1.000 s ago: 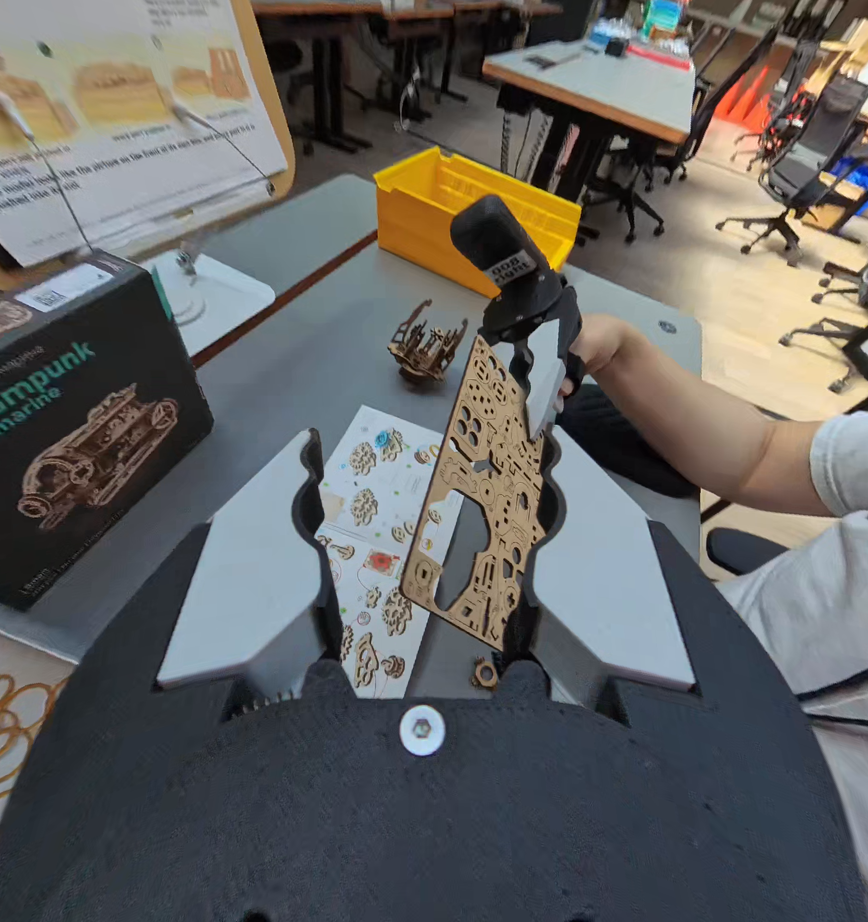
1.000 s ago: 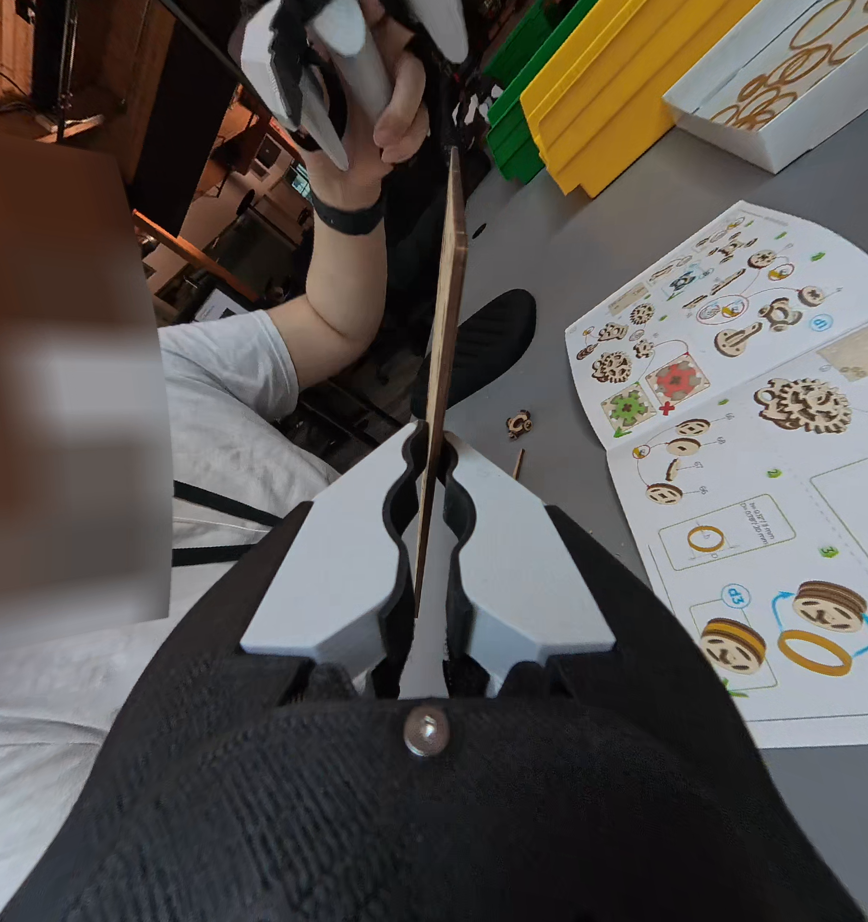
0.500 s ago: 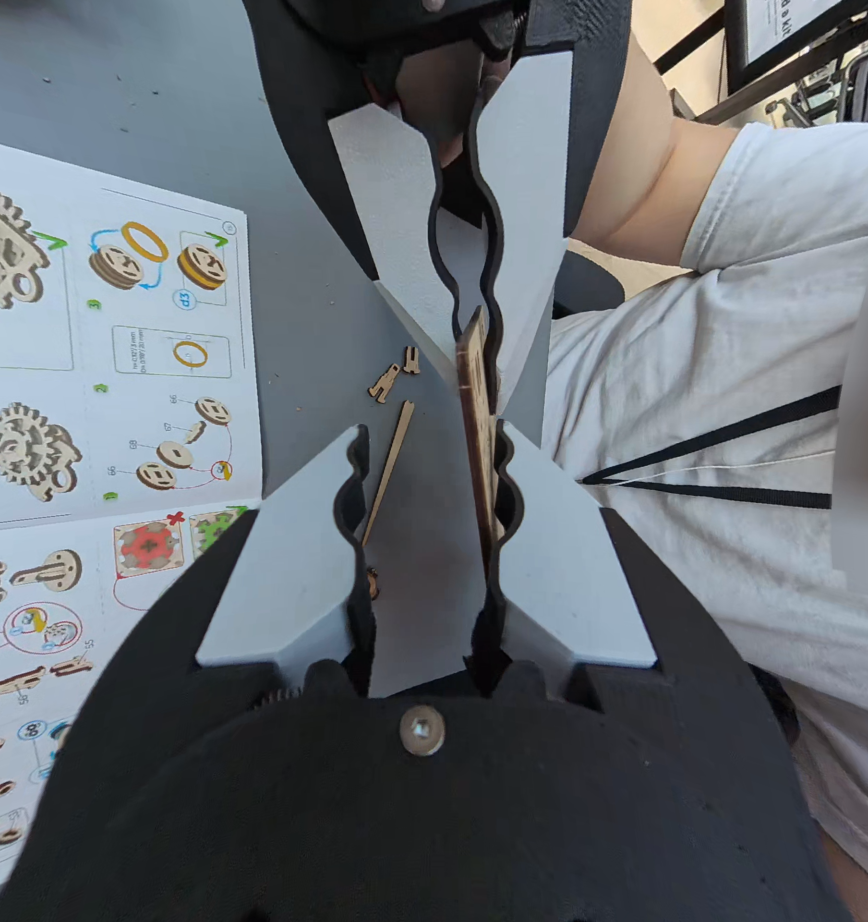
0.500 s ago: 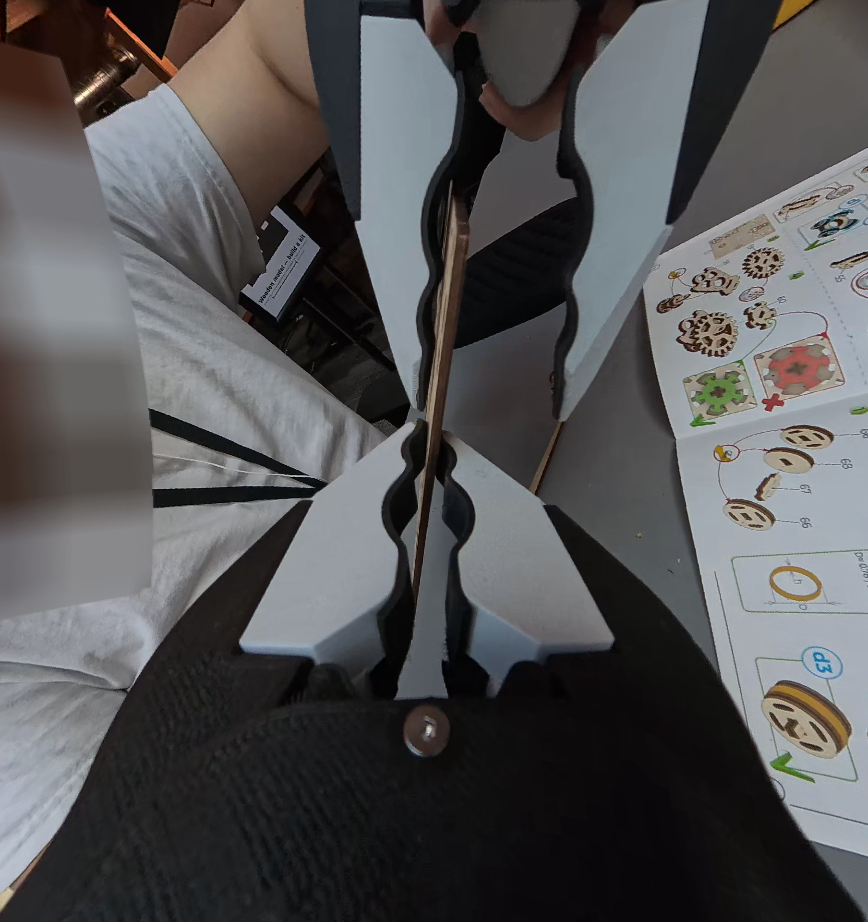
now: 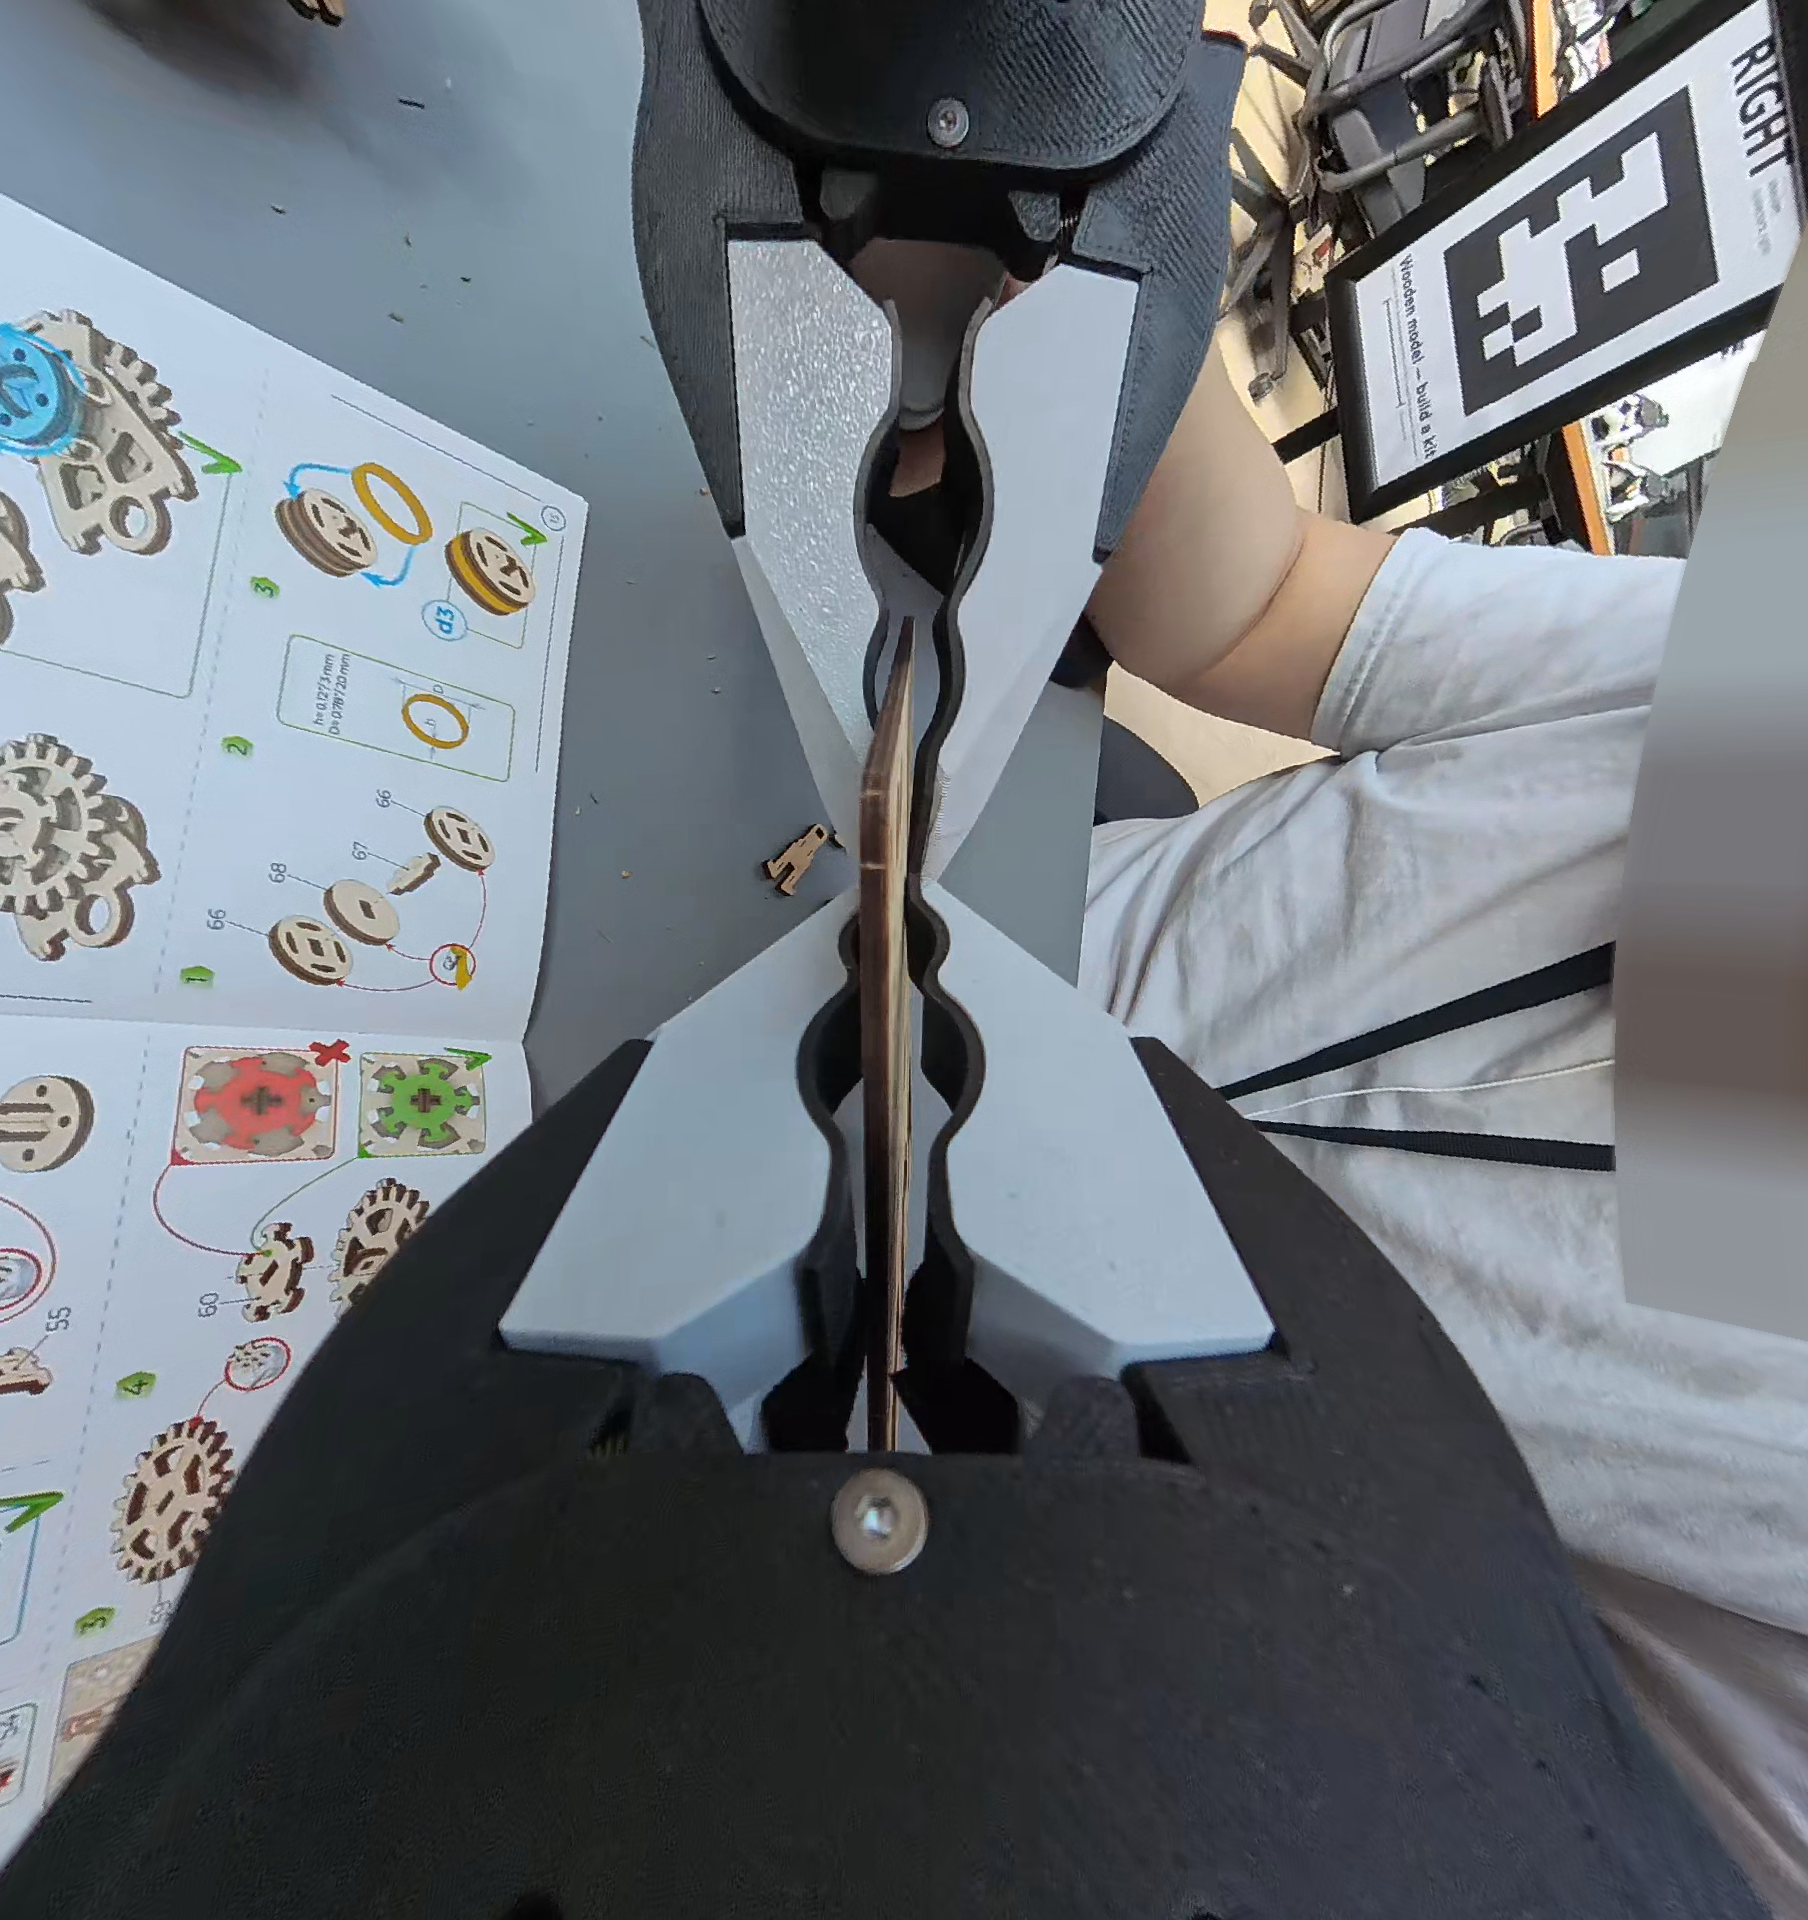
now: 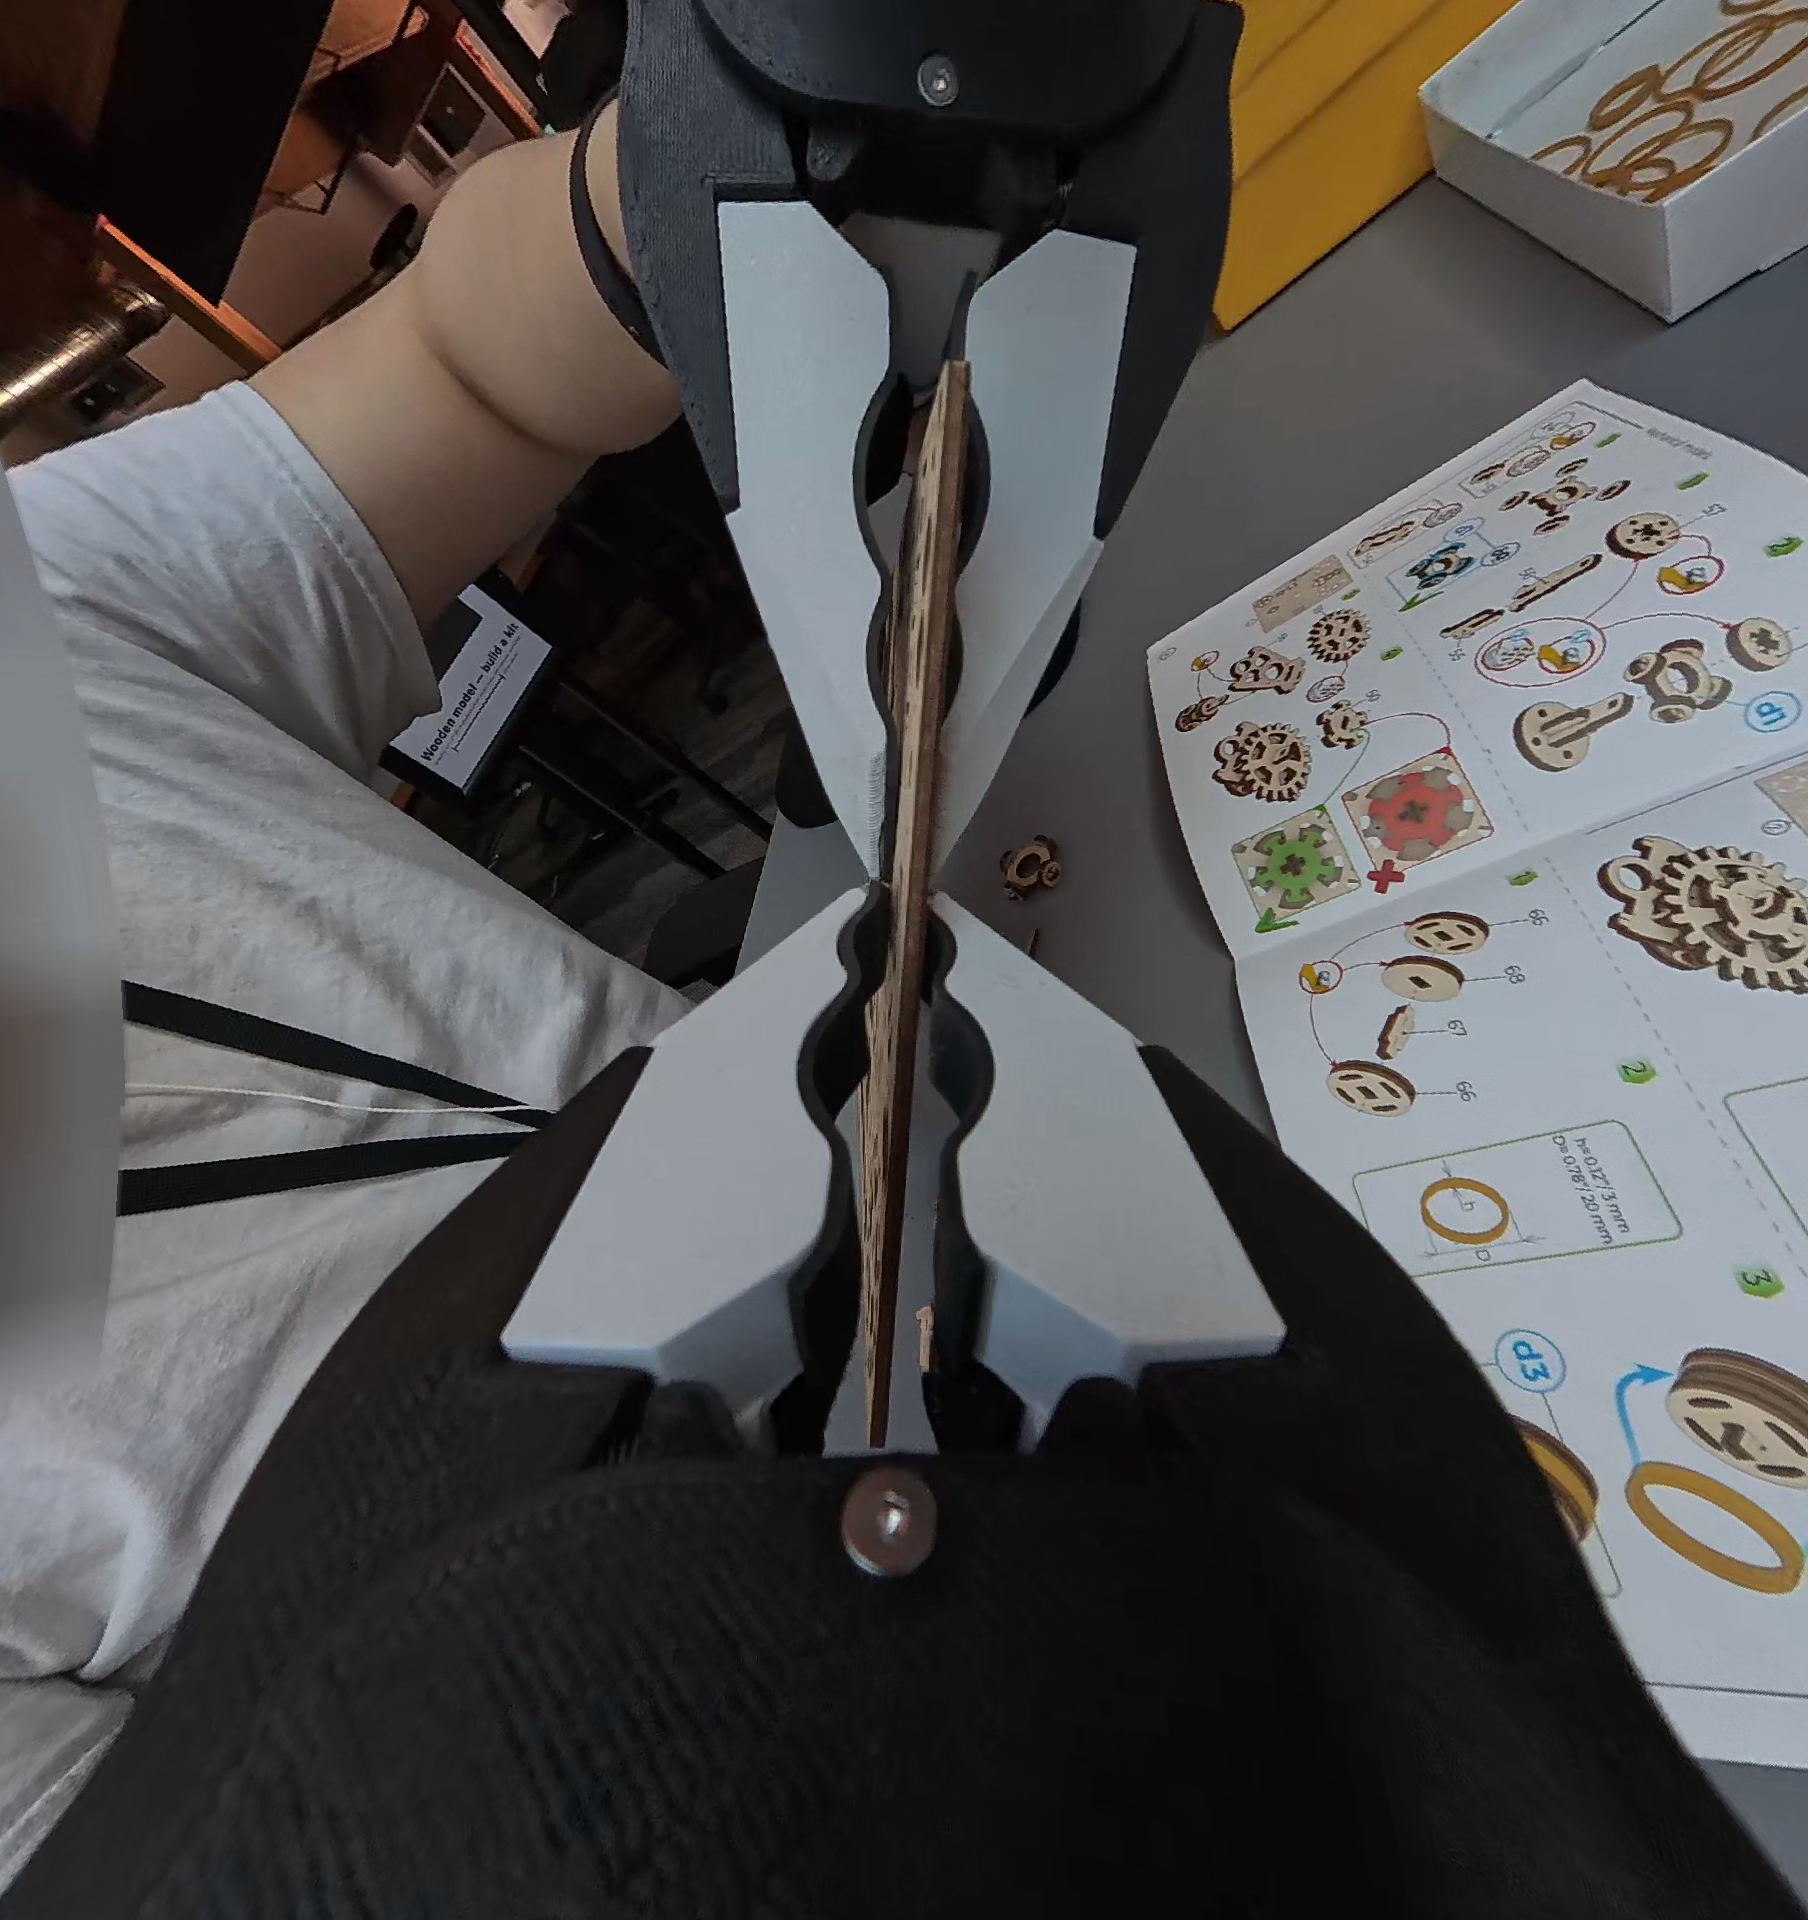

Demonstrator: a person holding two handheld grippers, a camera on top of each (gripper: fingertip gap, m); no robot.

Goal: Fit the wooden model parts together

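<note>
While both grippers face each other tip to tip, each view shows the same thin wooden sheet edge-on between them.

Left wrist view, own gripper: the left gripper [image 5: 887, 914] is clenched on the wooden sheet [image 5: 887, 1039], which runs down the middle of the jaws to the base.
Left wrist view, other gripper: the right gripper [image 5: 905, 748] comes in from the far side, its fingers pressed close around the sheet's far end.
Left wrist view, table: the instruction booklet [image 5: 256, 831] lies open on the left on the grey table [image 5: 619, 312]; a small loose wooden piece [image 5: 798, 858] lies just left of the fingertips.
Left wrist view, person: a white-shirted torso and forearm fill the right side.

Right wrist view, own gripper: the right gripper [image 6: 895, 904] is clamped on the wooden sheet [image 6: 905, 935], held upright and slightly tilted.
Right wrist view, other gripper: the left gripper [image 6: 910, 810] grips the far half of the same sheet.
Right wrist view, table: a small punched-out piece [image 6: 1031, 867] lies near the tips; the booklet [image 6: 1554, 935] is on the right, a white box of rings [image 6: 1658, 135] at far right, a yellow bin [image 6: 1305, 156] behind.

Progress: early, by my reading. The sheet is held at both ends, apparently for pressing parts out; the few loose pieces in sight lie unjoined.
Left to do: free more parts and fit them together.
</note>
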